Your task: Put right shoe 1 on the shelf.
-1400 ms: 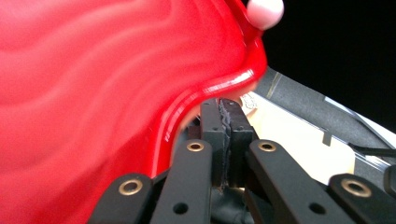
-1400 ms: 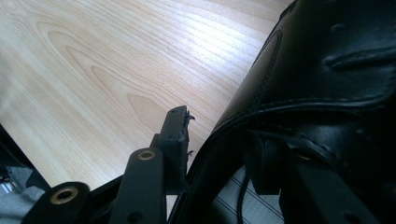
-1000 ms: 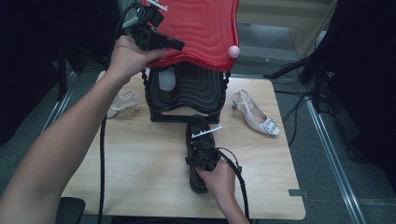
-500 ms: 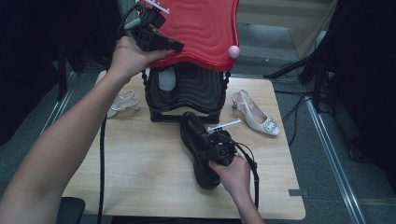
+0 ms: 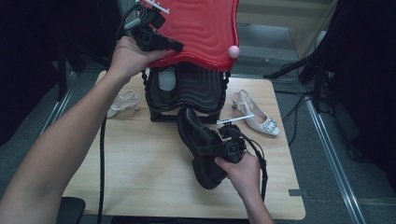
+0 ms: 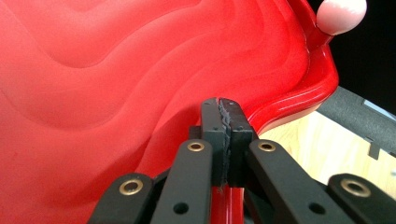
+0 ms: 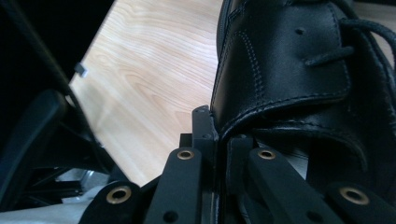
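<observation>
At the far left of the wooden table (image 5: 140, 158), the left gripper (image 6: 225, 109) is clamped tight on the rim of the red lid (image 5: 201, 28), holding it tipped up above the black case (image 5: 187, 93). Nearer and to the right, the right gripper (image 7: 219, 122) has closed its jaws on the collar of the black lace-up shoe (image 5: 198, 144), held just in front of the case. A beige sandal (image 5: 122, 100) lies left of the case, a white buckled slingback (image 5: 259, 120) right.
</observation>
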`<state>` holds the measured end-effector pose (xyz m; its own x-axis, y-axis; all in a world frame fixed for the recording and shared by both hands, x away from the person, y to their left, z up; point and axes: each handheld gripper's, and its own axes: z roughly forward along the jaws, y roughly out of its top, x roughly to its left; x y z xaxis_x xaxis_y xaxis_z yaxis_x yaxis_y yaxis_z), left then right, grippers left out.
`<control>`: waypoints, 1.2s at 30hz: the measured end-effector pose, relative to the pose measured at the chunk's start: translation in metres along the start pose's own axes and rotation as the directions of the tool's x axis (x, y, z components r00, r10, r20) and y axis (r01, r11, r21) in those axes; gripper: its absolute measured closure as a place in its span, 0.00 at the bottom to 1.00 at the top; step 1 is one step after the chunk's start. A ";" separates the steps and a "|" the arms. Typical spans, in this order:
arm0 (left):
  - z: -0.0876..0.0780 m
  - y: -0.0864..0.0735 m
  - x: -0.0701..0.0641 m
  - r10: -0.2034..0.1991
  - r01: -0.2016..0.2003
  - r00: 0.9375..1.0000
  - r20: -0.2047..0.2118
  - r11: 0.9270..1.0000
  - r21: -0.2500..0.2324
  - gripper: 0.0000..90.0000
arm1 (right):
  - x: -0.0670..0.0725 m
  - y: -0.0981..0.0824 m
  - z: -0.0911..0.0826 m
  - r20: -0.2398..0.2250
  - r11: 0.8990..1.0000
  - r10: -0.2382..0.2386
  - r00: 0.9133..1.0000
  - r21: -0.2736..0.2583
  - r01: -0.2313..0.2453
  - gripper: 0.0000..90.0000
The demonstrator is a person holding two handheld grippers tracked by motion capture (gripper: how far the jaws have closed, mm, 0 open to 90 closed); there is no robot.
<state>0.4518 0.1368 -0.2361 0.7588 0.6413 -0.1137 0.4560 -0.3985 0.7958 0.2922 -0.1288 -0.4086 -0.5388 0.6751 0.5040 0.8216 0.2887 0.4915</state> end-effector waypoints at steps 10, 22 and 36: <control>0.001 0.000 -0.001 0.000 0.000 1.000 -0.003 1.000 0.000 1.00 | 0.012 0.012 -0.041 -0.007 0.996 -0.028 1.000 -0.087 0.027 0.98; 0.003 0.000 -0.002 -0.004 0.004 1.000 -0.001 1.000 -0.011 1.00 | 0.007 0.053 -0.044 0.061 0.980 -0.040 0.997 -0.192 0.051 0.98; 0.003 0.000 -0.001 -0.006 0.006 1.000 0.006 1.000 -0.005 1.00 | 0.011 0.093 -0.004 0.259 0.947 -0.067 0.963 -0.289 0.144 0.97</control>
<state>0.4521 0.1342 -0.2373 0.7589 0.6396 -0.1223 0.4584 -0.3913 0.7979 0.3620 -0.0973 -0.3538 -0.5261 0.8070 0.2684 0.6465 0.1744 0.7427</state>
